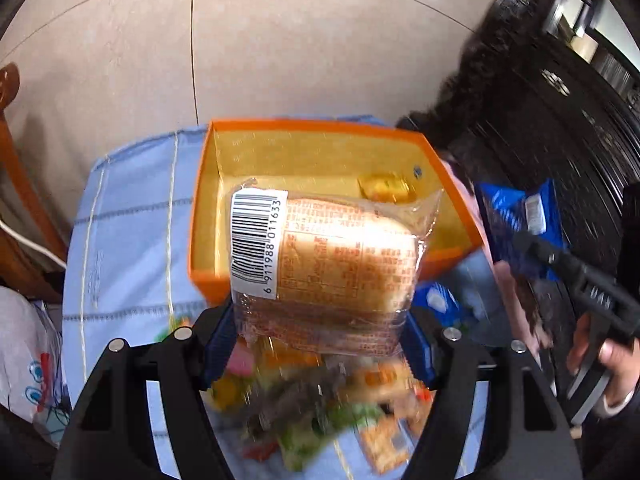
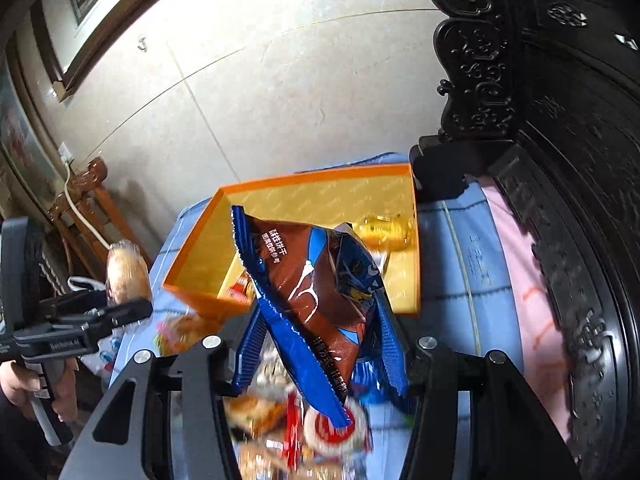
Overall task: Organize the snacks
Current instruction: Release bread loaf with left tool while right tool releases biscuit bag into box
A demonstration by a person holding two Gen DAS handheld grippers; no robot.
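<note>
1. left gripper point(image 1: 320, 336) is closed on a wrapped bun point(image 1: 320, 248); the blue pads press the clear wrapper from both sides, near its lower end, and the bun stands out ahead of the fingers with its barcode label up.
2. right gripper point(image 2: 320, 344) is closed on a blue and brown bag point(image 2: 316, 292); the pads clamp it at about its middle, and the bag leans to the upper left with its saw-cut seam on top.
3. both items hang in the air, above the blue cloth point(image 1: 120, 216) and not yet inside the orange box point(image 1: 200, 200). in the left view the bun covers the near part of the box, but i judge that it is over it or just in front, not resting in it.
4. done so far, as i judge: little. the box holds a gold packet point(image 1: 386, 188) near its far wall, and the right view shows something red and yellow at the near wall; it is half hidden, so i cannot say what it is.
5. left to do: the two held snacks must go down into the box, and many loose snacks point(image 2: 280, 412) lie on the cloth under the grippers, blurred, too mixed to count.
6. the box has much free floor, so place is not the problem.
</note>
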